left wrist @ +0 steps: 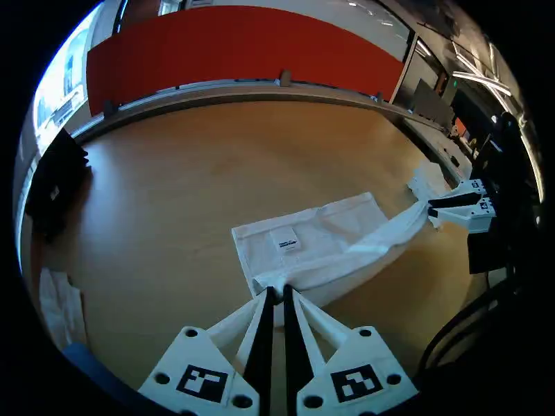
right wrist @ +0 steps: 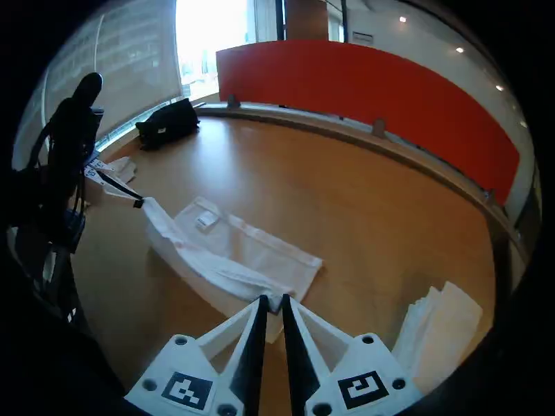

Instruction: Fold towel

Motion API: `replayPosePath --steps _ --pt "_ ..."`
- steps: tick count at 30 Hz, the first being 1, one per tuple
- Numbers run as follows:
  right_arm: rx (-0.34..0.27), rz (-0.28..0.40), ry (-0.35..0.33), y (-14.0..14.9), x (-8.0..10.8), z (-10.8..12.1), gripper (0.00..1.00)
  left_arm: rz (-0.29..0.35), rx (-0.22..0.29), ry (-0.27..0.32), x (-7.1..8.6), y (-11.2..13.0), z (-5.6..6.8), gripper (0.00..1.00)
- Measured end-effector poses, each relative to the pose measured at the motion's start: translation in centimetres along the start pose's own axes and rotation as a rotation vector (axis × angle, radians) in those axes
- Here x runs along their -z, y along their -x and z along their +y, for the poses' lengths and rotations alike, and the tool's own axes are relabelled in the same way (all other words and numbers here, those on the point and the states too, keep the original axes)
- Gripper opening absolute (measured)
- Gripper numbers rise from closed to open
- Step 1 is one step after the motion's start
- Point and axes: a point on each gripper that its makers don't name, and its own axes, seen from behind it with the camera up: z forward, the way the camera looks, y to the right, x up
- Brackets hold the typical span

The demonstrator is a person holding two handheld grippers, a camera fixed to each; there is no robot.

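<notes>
A white towel [left wrist: 312, 236] lies partly flat on the wooden table [left wrist: 208, 166], a small label facing up. One long edge is lifted and stretched between both grippers. In the left gripper view my left gripper [left wrist: 277, 292] is shut on the near corner, and the right gripper [left wrist: 436, 208] grips the far corner at the right. In the right gripper view my right gripper [right wrist: 272, 299] is shut on the towel [right wrist: 236, 256] at its near corner. Far off at the left, the left gripper [right wrist: 139, 202], held by a person in dark clothes, pinches the other end.
A red partition [left wrist: 243, 48] runs along the table's far edge. A black bag [right wrist: 166, 121] sits near the window corner. A stack of folded white cloths [right wrist: 437, 326] lies at one side, and another white cloth [left wrist: 59, 305] lies by the opposite edge.
</notes>
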Motion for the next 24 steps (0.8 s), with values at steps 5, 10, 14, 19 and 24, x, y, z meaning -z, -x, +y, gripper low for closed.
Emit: replayPosePath --steps 5,10,14,19,24 --pt "-0.022 -0.012 0.01 0.3 -1.0 0.8 0.16 -0.013 -0.023 -0.001 -1.3 -0.1 -0.4 0.1" --pt "-0.031 -0.026 0.011 0.8 -1.6 1.2 0.16 -0.027 -0.039 -0.002 -2.2 0.2 -0.7 0.09" --pt "-0.022 -0.04 0.014 1.3 -2.2 1.3 0.16 -0.04 -0.041 -0.007 -3.0 0.4 -1.0 0.09" --pt "-0.021 -0.057 0.027 1.7 -3.5 1.9 0.16 -0.046 -0.043 -0.014 -4.5 0.4 -1.6 0.1" --pt "-0.04 -0.061 0.041 1.6 -5.1 2.6 0.16 -0.049 -0.039 -0.023 -6.0 0.3 -2.2 0.11"
